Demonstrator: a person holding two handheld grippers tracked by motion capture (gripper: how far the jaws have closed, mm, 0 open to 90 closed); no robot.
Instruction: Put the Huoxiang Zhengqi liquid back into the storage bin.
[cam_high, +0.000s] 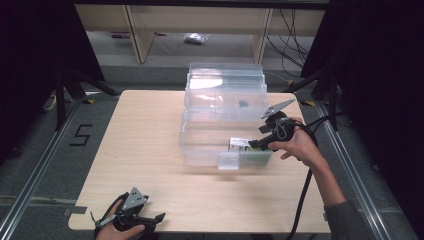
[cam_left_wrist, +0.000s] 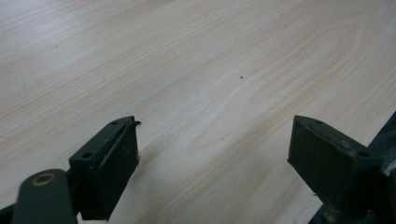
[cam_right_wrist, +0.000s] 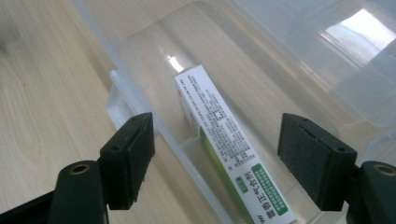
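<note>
Right gripper (cam_right_wrist: 215, 158) jaws spread wide, released, pads clear of carton (cam_right_wrist: 224, 149). Carton lying inside clear bin (cam_high: 200, 150), along near wall, close to right corner. Gripper reaching over bin's right end, one jaw outside the wall, one inside. Bin lid (cam_high: 225, 82) swung back behind, top open. Left gripper (cam_left_wrist: 212, 163) jaws likewise apart, empty, resting low at table's (cam_high: 140, 150) near left edge. Broad bare wood left of bin and in front. Dark curtains both sides, rails along floor, wooden shelving beyond.
</note>
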